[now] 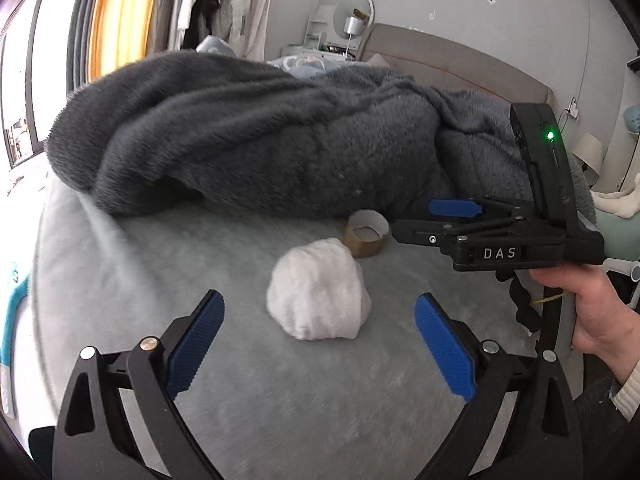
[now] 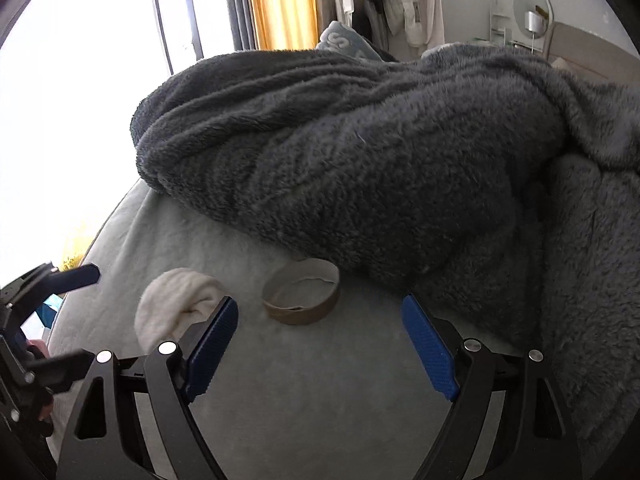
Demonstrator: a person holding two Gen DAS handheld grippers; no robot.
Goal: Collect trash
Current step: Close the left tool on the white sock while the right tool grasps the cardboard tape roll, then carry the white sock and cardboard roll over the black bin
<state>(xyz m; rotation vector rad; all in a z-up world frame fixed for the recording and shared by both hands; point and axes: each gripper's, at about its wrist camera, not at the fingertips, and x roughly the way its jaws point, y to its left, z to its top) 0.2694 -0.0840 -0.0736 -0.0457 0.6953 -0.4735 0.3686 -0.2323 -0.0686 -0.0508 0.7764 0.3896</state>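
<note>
A crumpled white wad (image 1: 318, 300) lies on the pale bed sheet (image 1: 160, 272). My left gripper (image 1: 320, 298) is open, its blue pads (image 1: 196, 344) on either side of the wad's near end without touching it. Just behind the wad sits an empty brown cardboard tape roll (image 1: 366, 236), on its side edge against the blanket. In the right wrist view the tape roll (image 2: 300, 296) lies just beyond the tips of my open right gripper (image 2: 319, 303), and the wad (image 2: 176, 300) is to its left. The left gripper (image 2: 94, 314) shows at the left edge there.
A heaped dark grey fluffy blanket (image 1: 260, 132) covers the bed behind the trash and overhangs the roll. My right gripper (image 1: 412, 218), held by a hand (image 1: 588, 312), comes in from the right. A headboard (image 1: 460, 60), hanging clothes (image 1: 224, 4) and a bright window (image 2: 80, 100) lie beyond.
</note>
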